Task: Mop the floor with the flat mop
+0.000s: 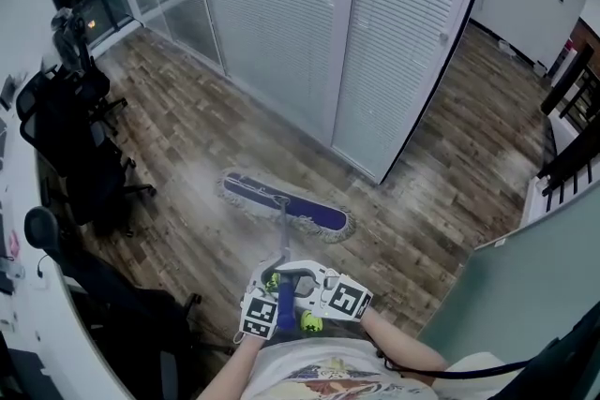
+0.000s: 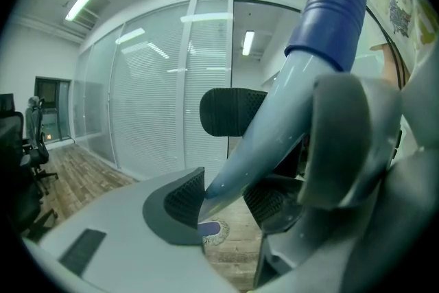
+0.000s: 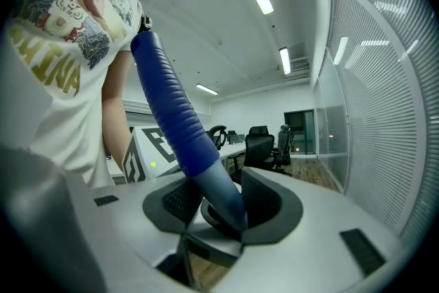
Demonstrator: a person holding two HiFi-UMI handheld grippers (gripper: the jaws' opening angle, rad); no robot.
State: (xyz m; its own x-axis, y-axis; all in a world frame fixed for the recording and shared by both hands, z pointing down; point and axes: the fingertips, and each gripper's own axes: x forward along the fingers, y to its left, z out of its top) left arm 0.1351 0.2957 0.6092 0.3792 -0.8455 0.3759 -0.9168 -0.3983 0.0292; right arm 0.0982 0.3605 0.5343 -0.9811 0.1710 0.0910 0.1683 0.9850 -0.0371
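Observation:
The flat mop's blue head (image 1: pixel 286 204), edged with a white fringe, lies on the wooden floor in front of the person, close to the blind-covered partition. Its thin handle (image 1: pixel 284 244) runs back to both grippers near the person's body. In the left gripper view the pale handle (image 2: pixel 274 127) crosses between the dark pads (image 2: pixel 184 199) and my left gripper (image 2: pixel 226 206) is shut on it, with the mop head (image 2: pixel 214 231) small below. My right gripper (image 3: pixel 216 206) clamps the handle just under its blue grip sleeve (image 3: pixel 171 113). In the head view the left gripper (image 1: pixel 267 290) and right gripper (image 1: pixel 314 286) sit side by side.
Black office chairs (image 1: pixel 80 145) stand along the left by a white desk edge (image 1: pixel 37 229). A glass wall with white blinds (image 1: pixel 281 23) runs across the back. A grey-green partition (image 1: pixel 530 286) rises at the right, with a black rack (image 1: pixel 572 140) beyond it.

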